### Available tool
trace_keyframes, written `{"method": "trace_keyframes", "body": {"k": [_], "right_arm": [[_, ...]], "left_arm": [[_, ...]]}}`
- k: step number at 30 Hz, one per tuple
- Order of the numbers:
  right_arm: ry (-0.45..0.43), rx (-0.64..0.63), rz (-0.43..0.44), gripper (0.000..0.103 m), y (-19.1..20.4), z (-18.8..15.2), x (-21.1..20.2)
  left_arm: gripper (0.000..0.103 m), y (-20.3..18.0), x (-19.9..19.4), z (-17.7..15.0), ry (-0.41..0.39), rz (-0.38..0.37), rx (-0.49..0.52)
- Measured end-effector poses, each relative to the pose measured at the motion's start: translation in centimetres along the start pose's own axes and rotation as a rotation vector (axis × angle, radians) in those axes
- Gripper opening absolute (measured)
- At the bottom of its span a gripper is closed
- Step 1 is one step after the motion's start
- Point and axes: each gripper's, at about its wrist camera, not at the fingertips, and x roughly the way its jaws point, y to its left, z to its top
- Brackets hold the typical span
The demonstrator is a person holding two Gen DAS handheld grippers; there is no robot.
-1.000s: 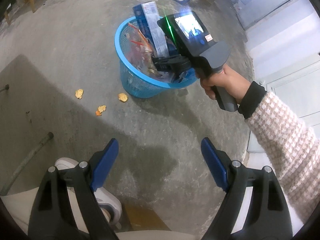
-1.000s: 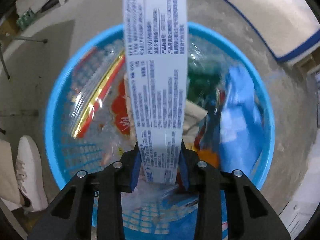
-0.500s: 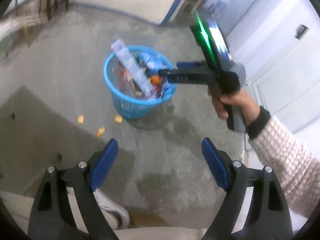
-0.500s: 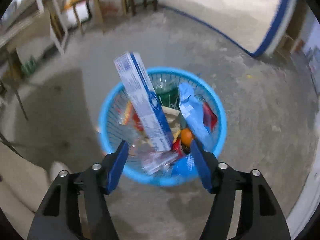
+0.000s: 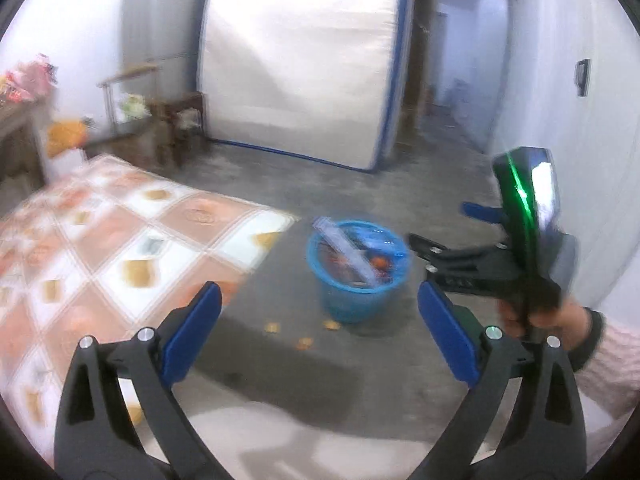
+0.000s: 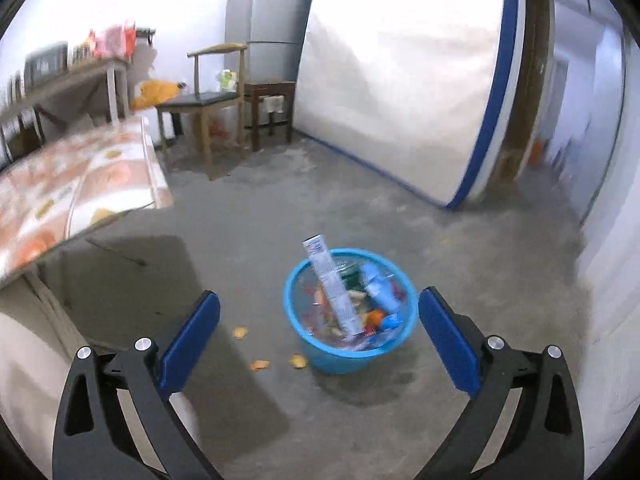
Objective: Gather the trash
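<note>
A blue plastic basket (image 6: 320, 354) stands on the concrete floor, full of trash. A long white-and-blue carton (image 6: 334, 292) sticks up out of it, beside wrappers and a blue packet. The basket also shows in the left wrist view (image 5: 352, 308). Three orange scraps (image 6: 240, 333) lie on the floor just left of the basket. My right gripper (image 6: 318, 338) is open and empty, well above and back from the basket; it shows in the left wrist view (image 5: 436, 232). My left gripper (image 5: 318, 336) is open and empty, also high above the floor.
A table with an orange-and-white checked cloth (image 5: 104, 248) fills the left side. A wooden chair (image 6: 208, 96), a small stool (image 6: 270, 108) and a grey fridge (image 6: 272, 20) stand at the back. A white mattress with blue trim (image 6: 400, 80) leans on the wall.
My right gripper let go of the carton, which now stands in the basket, and opened. Both grippers have risen and pulled back, so the basket looks smaller and the room has come into view.
</note>
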Motion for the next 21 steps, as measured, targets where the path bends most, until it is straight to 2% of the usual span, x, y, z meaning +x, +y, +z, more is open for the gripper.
{"method": "trace_keyframes", "body": {"k": [2,5,9,11,13,16,21], "right_arm": [[-0.043,0.006,0.039,0.097,1.8,0.2,-2.2],[-0.047,0.056,0.092,0.097,3.7,0.3,-4.5],[-0.031,0.169,0.148,0.097,5.0,0.1,-6.4],[-0.003,0.218,0.160,0.097,5.0,-0.2,-5.9],[0.053,0.251,0.159,0.097,5.3,-0.4,-5.7],[0.083,0.261,0.116,0.097,5.8,-1.1,-5.5],[0.086,0.225,0.050,0.097,6.4,-1.5,-6.0]], "left_arm": [[0.095,1.1,-1.4,-0.4,-0.009,0.046,-0.021],[0.095,2.0,-2.5,-1.1,-0.007,0.091,-0.073],[0.095,3.2,-3.3,-2.2,0.002,0.250,-0.149],[0.095,3.5,-2.9,-2.4,0.026,0.312,-0.157],[0.095,3.8,-2.3,-2.5,0.069,0.381,-0.152],[0.095,4.2,-2.5,-3.0,0.095,0.425,-0.152],[0.095,4.5,-3.1,-3.1,0.133,0.434,-0.192]]}}
